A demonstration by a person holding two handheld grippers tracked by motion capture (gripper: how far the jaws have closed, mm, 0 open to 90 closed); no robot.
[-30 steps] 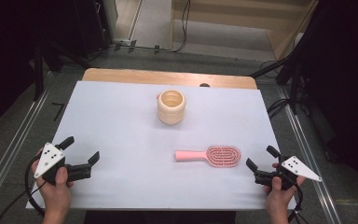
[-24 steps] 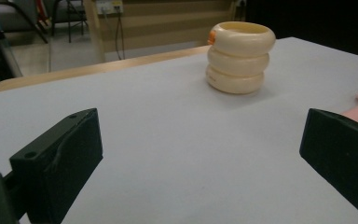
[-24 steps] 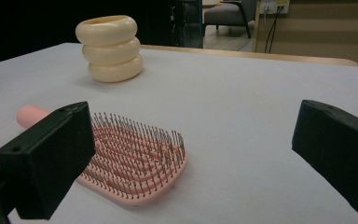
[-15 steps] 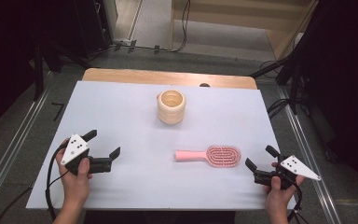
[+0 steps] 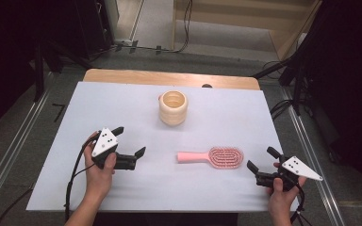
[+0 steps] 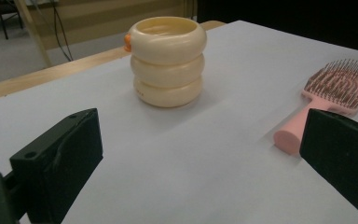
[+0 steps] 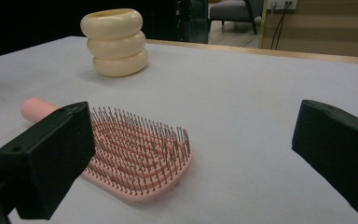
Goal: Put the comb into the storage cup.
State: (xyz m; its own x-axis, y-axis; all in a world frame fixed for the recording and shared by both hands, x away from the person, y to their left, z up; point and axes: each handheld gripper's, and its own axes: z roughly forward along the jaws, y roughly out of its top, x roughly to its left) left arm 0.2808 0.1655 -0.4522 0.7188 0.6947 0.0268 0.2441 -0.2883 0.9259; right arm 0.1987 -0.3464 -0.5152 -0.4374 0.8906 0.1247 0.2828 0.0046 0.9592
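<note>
two hand-held grippers rest over a pale blue-white worktop [image 5: 217,188]. the left gripper [image 5: 131,142], held in the person's left hand [image 5: 98,175] near the front left part of the worktop, has its two black jaws spread wide with nothing between them; it touches neither object. the right gripper [image 5: 259,165], held in the right hand [image 5: 279,193] at the front right corner, also has its jaws wide apart and empty. a grey three-cornered plate with small dark dots sits on top of each gripper. no readable writing or brand shows anywhere.

a pink hairbrush [image 5: 214,157] lies flat, bristles up, right of the worktop's middle, its handle pointing toward the left gripper and its head near the right gripper's jaws. a cream cup [image 5: 173,108] shaped like three stacked rings stands upright toward the back edge, near the middle, well apart from the brush; a small orange spot shows at its rim in the left gripper view.

beyond the back edge a strip of wooden tabletop [image 5: 169,77] shows. the room is dim, with grey floor, cables and wooden furniture behind.
</note>
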